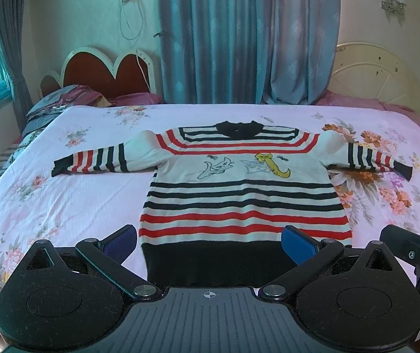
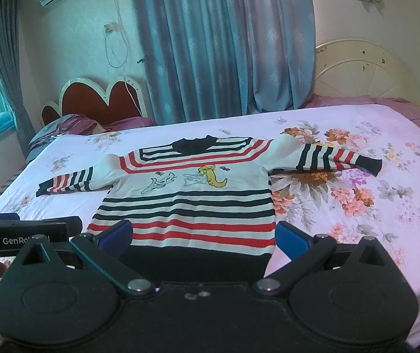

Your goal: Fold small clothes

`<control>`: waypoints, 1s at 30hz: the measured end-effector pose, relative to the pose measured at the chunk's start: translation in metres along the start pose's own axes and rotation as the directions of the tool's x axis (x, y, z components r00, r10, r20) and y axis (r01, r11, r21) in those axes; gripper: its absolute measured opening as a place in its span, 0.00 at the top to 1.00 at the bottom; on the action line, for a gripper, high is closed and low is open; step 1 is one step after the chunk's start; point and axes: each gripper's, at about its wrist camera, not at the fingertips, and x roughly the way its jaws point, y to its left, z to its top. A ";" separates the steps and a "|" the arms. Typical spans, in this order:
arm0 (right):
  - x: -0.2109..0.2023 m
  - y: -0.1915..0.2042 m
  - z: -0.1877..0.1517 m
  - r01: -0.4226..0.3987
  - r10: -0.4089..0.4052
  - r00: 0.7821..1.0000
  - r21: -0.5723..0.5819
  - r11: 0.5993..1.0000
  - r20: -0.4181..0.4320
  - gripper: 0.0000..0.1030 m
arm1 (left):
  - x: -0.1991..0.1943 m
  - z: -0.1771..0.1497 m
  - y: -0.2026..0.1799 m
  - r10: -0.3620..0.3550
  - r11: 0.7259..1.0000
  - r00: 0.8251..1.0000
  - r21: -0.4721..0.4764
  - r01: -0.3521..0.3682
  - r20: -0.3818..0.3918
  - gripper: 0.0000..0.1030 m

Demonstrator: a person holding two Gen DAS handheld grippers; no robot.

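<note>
Jaws apart on left gripper and right gripper, both hovering at near hem, gripping nothing. Striped sweater spread flat on flowered bed, sleeves out left and right. Farther off, curtains, heart-shaped headboard.

left gripper held low and level, jaws spread wide, blue pads facing inward, nothing between, right gripper just beside it, likewise wide apart, level
</note>
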 end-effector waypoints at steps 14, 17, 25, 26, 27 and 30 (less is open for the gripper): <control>0.008 -0.004 0.001 0.011 -0.011 1.000 0.005 1.000 -0.005 0.01 | 0.023 0.007 0.005 0.004 1.000 1.000 -0.003 -0.004 -0.012 0.00; 0.011 -0.004 0.002 0.015 -0.015 1.000 0.006 1.000 -0.009 0.01 | 0.030 0.009 0.007 0.004 1.000 1.000 -0.002 -0.004 -0.017 0.00; 0.031 -0.003 0.010 0.038 -0.038 0.999 0.012 0.999 -0.024 0.01 | 0.043 0.016 0.005 0.000 1.000 1.000 0.003 0.001 -0.027 0.00; 0.034 -0.003 0.010 0.042 -0.042 0.999 0.013 0.999 -0.025 0.01 | 0.047 0.017 0.005 -0.002 1.000 1.000 0.003 0.002 -0.029 0.00; 0.036 -0.003 0.011 0.046 -0.046 0.999 0.014 0.999 -0.026 0.01 | 0.050 0.019 0.005 -0.003 1.000 1.000 0.005 0.003 -0.030 0.00; 0.045 -0.005 0.013 0.066 -0.065 0.997 0.023 0.998 -0.033 0.01 | 0.062 0.023 0.005 -0.009 1.000 0.999 0.007 0.009 -0.035 0.00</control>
